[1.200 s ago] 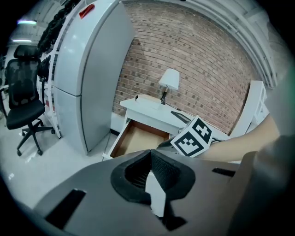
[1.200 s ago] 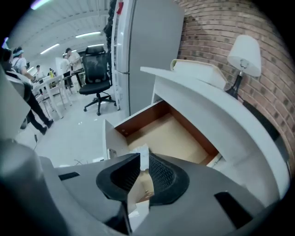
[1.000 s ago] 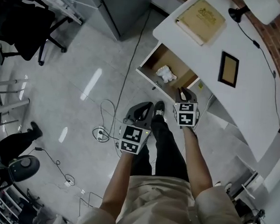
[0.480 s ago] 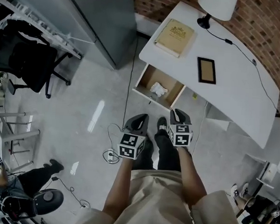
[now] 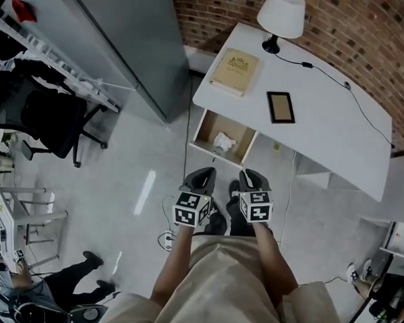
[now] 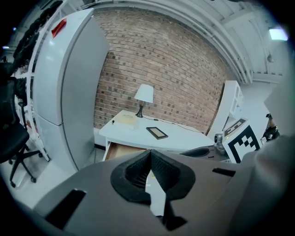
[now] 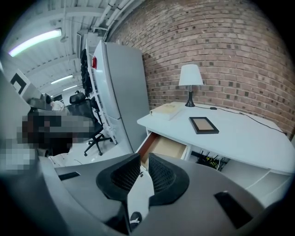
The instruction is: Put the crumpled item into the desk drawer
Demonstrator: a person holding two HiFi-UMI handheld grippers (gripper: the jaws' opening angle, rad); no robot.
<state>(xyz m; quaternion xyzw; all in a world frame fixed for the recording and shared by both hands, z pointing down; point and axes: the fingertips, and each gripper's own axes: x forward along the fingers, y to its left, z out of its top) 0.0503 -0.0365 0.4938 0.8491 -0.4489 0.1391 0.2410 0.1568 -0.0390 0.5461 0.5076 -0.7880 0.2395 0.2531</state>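
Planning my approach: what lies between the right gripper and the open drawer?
Only bare floor between right gripper and drawer, shown in the head view.

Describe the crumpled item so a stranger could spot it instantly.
Find the white desk against the brick wall; one drawer hangs open under its front edge. The crumpled item is the white wad inside, the only thing in that drawer.

Office: desk (image 5: 325,127), swivel chair (image 5: 37,118), lamp (image 5: 282,14)
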